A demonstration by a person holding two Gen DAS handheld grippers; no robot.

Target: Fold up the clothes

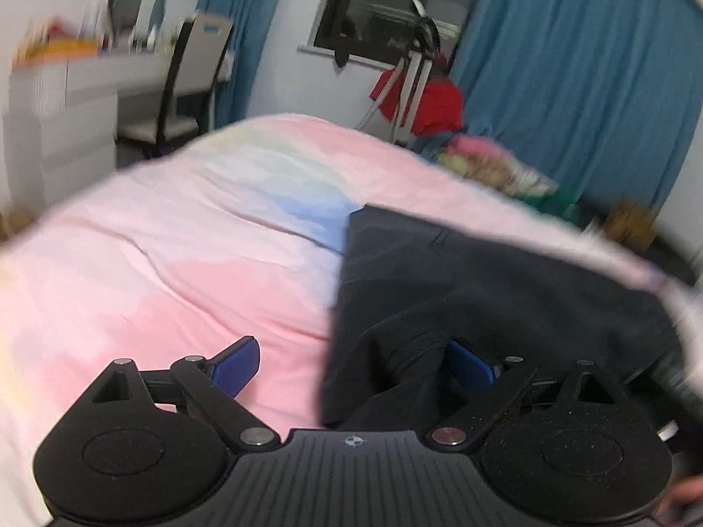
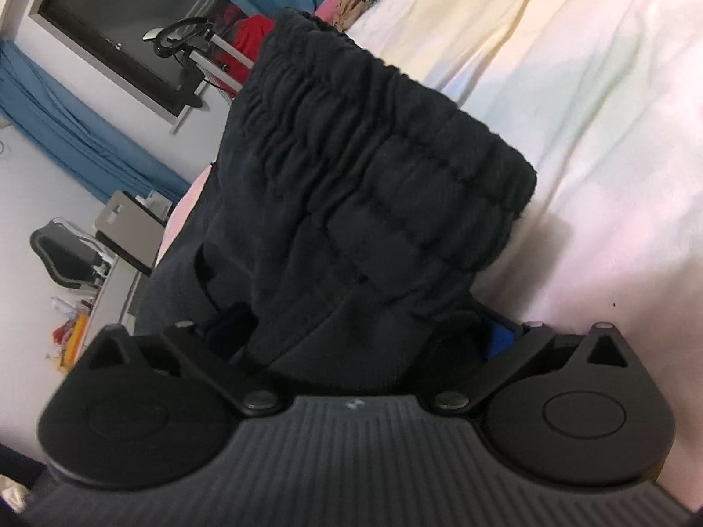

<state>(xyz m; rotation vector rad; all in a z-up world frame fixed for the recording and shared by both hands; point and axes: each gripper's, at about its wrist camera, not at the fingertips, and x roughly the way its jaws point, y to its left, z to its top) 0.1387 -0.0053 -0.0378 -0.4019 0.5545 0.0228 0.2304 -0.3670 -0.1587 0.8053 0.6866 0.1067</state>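
Pink bedspread, dark trousers — jaws wide

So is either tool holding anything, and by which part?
Nothing gripped. Left tool and right tool open; pants waistband sits loose between the right's jaws.

Bed: fills the middle and lower left of the left wrist view; in the right wrist view its cover runs down the right side.
Garment: lies on the bed, centre right of the left wrist view; its gathered waistband stands in the centre of the right wrist view.
Left gripper: bottom edge, over the garment's near left edge.
Right gripper: bottom edge, cloth bunched between its fingers.
Desk: upper left, behind the bed.
Chair: just right of the desk.
Window: top centre, behind the bed.
Clothes pile: far right edge of the bed.
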